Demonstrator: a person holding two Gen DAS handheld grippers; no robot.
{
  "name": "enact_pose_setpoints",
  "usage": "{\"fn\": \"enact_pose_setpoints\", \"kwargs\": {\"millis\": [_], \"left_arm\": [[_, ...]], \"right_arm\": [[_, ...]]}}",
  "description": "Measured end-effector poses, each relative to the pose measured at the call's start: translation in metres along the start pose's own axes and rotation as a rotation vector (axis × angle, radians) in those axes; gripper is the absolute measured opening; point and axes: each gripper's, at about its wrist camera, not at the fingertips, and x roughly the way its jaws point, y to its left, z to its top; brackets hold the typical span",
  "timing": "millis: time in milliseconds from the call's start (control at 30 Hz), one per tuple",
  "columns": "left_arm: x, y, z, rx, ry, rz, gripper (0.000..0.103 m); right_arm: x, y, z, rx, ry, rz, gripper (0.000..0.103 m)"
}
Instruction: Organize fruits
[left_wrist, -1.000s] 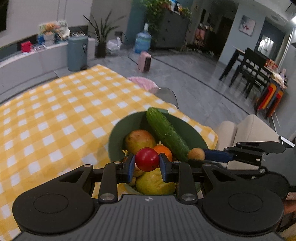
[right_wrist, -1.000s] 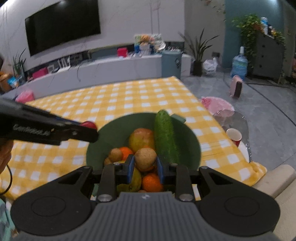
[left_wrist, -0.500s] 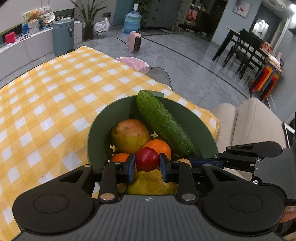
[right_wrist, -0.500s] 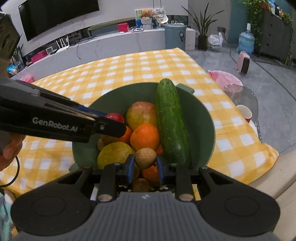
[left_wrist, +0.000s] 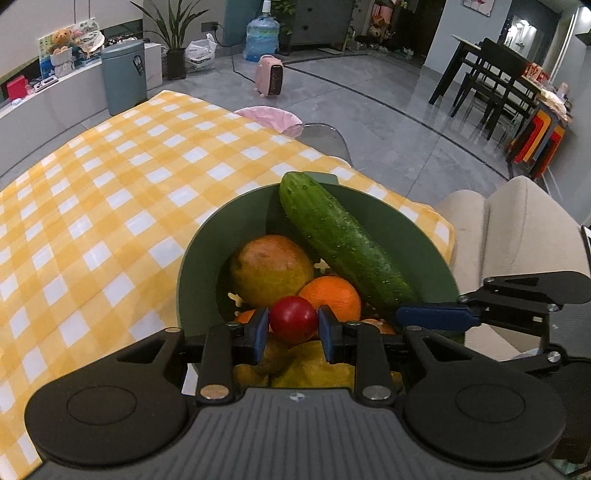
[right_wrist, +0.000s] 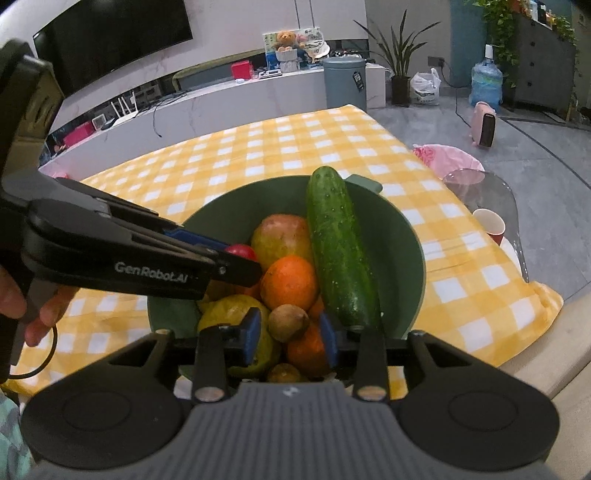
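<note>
1. Both grippers have come down closer to the green bowl than they were a second ago, and the fruit now looks bigger in each view.
2. On the left gripper the jaws are nearly shut, and they squeeze a small red fruit between the blue pads. It hangs just above the pile in the bowl.
3. On the right gripper the jaws have just been opening. A small brown fruit sits between the blue pads, but there is a gap on each side, so the pads do not press on it. It rests on the other fruit at the near side of the bowl.
4. Inside the bowl lie a long green cucumber leaning on the far rim, a big mango, an orange and a yellow-green fruit.
5. The bowl stands on a worktop with a yellow checked cloth, near its right edge.
6. A person's hand holds the left gripper's handle.
7. A red paper cup stands on a glass side table beside the worktop.
</note>
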Motion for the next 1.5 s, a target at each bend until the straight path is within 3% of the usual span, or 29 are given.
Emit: {"fn": "enact_pose_setpoints", "kwargs": {"millis": [200,300,433,500,533,600,667,800,1033,1067,1100,1200,1300,1500], "left_arm": [[0.0,0.002,0.001,-0.002,0.007,-0.005,0.046],[-0.002,0.003,0.0,-0.014,0.003,-0.005,0.048],[-0.022,0.002,-0.001,-0.023,-0.036,0.001,0.049],[-0.036,0.002,-0.002,-0.024,-0.067,0.02,0.056],[-0.046,0.001,-0.002,-0.027,-0.087,0.041,0.059],[-0.063,0.0,-0.004,-0.035,-0.128,0.083,0.063],[-0.084,-0.001,-0.008,-0.044,-0.177,0.111,0.065],[-0.122,-0.006,-0.019,-0.069,-0.273,0.186,0.069],[-0.169,-0.025,-0.048,-0.077,-0.403,0.337,0.074],[-0.172,-0.029,-0.053,-0.075,-0.42,0.352,0.079],[-0.175,-0.033,-0.059,-0.074,-0.438,0.37,0.087],[-0.177,-0.045,-0.078,-0.058,-0.476,0.435,0.089],[-0.172,-0.055,-0.092,-0.038,-0.443,0.482,0.089],[-0.162,-0.067,-0.116,-0.054,-0.406,0.446,0.089]], "right_arm": [[0.0,-0.002,0.0,0.017,-0.009,-0.003,0.034],[0.0,-0.004,0.0,0.026,-0.019,0.003,0.034],[-0.004,-0.006,0.0,0.048,-0.035,0.012,0.036],[-0.01,-0.007,0.001,0.057,-0.059,0.017,0.042],[-0.014,-0.007,0.002,0.061,-0.077,0.014,0.053],[-0.026,-0.008,0.003,0.07,-0.125,0.008,0.063],[-0.038,-0.007,0.005,0.067,-0.164,-0.007,0.064],[-0.072,0.002,0.011,0.038,-0.262,-0.053,0.08],[-0.123,0.025,0.004,0.022,-0.361,-0.092,0.08],[-0.128,0.027,0.001,0.017,-0.365,-0.088,0.081],[-0.132,0.031,-0.004,0.01,-0.371,-0.087,0.084],[-0.143,0.041,-0.022,-0.009,-0.38,-0.085,0.092],[-0.149,0.046,-0.039,0.002,-0.389,-0.08,0.095],[-0.148,0.058,-0.071,-0.018,-0.386,-0.134,0.097]]}}
